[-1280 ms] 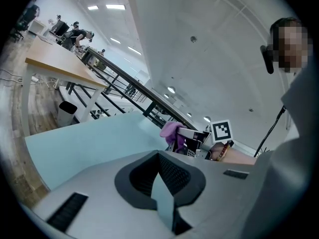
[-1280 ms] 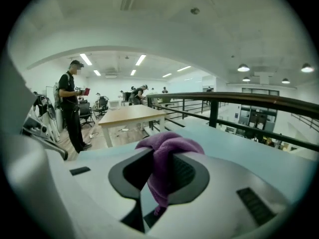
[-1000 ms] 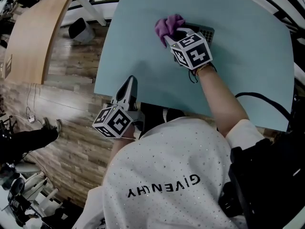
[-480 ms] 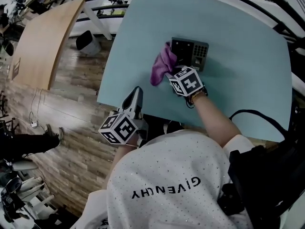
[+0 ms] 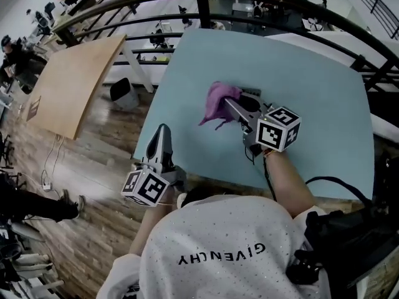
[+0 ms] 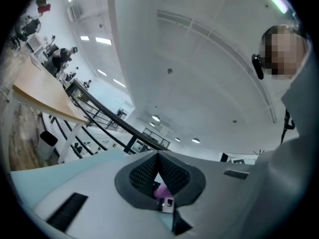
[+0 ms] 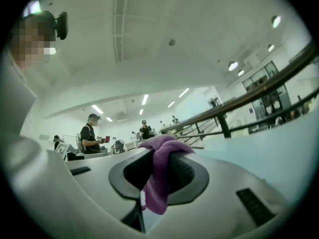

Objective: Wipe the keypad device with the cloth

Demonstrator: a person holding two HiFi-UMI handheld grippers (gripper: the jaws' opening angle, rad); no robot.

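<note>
We hold the right gripper (image 5: pixel 230 106) clamped on a purple cloth (image 5: pixel 217 102), which bunches over the jaw tips and trails toward the near left above the pale blue table (image 5: pixel 312 92). The keypad device (image 5: pixel 252 99) lies under that gripper, mostly covered; we cannot tell its long axis. Our left gripper (image 5: pixel 162 136), jaws together and empty, hovers at the table's near left edge.
</note>
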